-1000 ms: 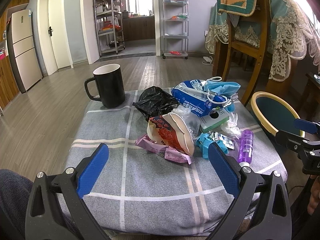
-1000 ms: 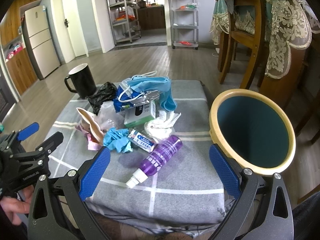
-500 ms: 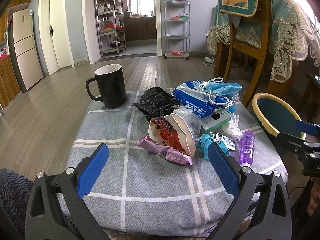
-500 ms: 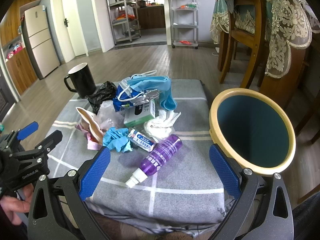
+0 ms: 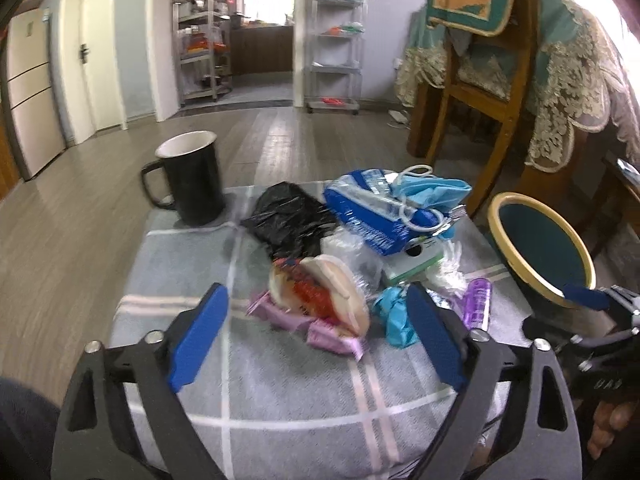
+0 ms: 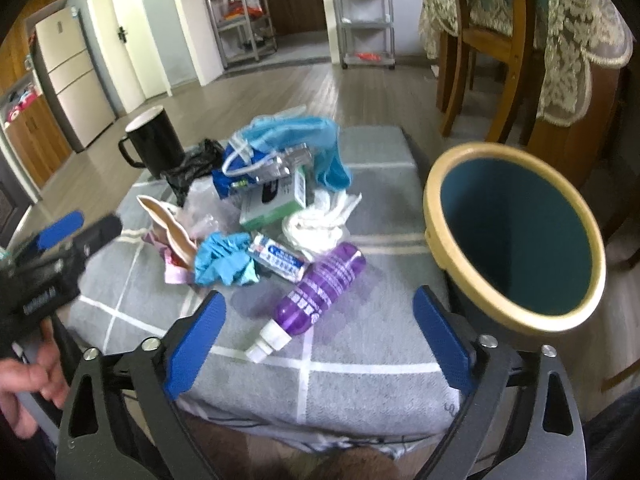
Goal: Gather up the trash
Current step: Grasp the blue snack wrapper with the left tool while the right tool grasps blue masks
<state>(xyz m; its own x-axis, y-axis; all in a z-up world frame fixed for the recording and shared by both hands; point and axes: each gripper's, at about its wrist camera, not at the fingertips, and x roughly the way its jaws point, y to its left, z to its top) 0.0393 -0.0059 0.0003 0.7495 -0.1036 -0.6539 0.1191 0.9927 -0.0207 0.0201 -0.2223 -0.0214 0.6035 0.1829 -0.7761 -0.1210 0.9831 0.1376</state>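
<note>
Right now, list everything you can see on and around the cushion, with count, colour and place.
mug: one, black, far left corner
plastic bag: one, black, beside mug
wipes pack: one, blue, pile's far side
face mask: one, light blue, atop pile
small box: one, white-green, pile centre
glove: one, blue, crumpled
spray bottle: one, purple, lying down
bin: one, teal with cream rim, right of cushion
left tongs: closing, nothing between
right tongs: closing, nothing between

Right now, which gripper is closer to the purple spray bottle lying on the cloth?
Right. The right gripper sits directly before the purple spray bottle, jaws closing with nothing gripped. The left gripper faces the red snack bag, with the bottle off to its right.
</note>
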